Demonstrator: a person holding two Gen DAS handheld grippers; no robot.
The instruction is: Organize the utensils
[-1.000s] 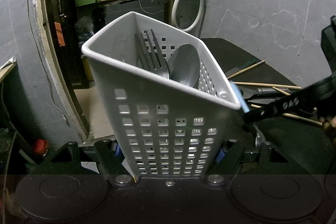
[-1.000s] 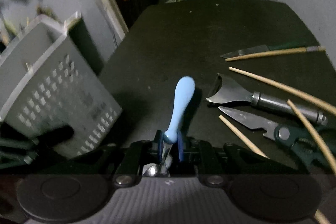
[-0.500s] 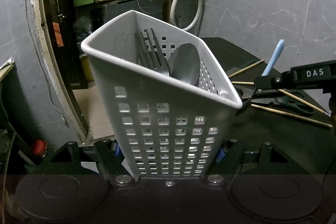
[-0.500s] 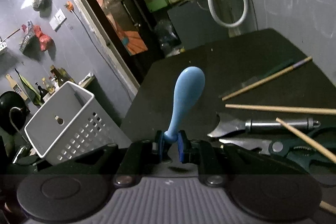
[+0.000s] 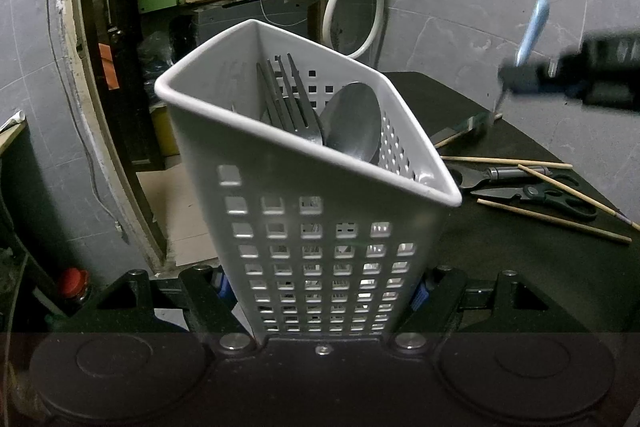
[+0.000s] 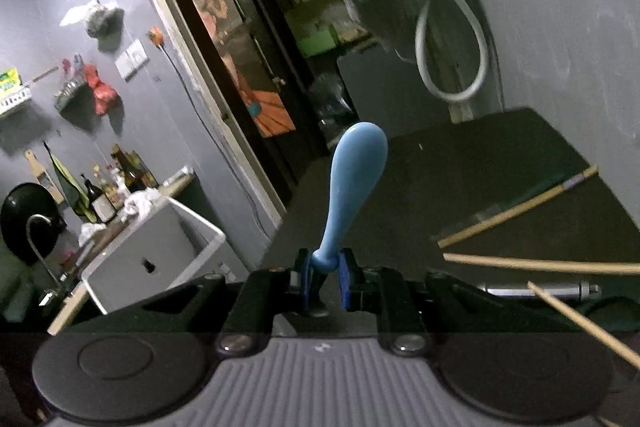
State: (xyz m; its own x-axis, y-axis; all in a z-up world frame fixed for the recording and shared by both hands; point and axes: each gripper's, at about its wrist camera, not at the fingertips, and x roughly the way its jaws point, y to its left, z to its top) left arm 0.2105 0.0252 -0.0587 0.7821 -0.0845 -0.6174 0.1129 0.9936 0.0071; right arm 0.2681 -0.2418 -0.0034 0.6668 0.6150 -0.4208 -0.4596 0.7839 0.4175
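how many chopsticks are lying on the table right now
4 show in the left wrist view: one far back by the knife, one behind the peeler, one across the scissors and one nearest. Others may be hidden.

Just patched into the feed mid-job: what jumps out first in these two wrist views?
The white perforated caddy fills the left view, clamped in the left tongs, with a fork and a spoon standing inside. The right tongs pinch a blue-handled utensil, handle pointing up. Chopsticks and scissors lie on the dark table.
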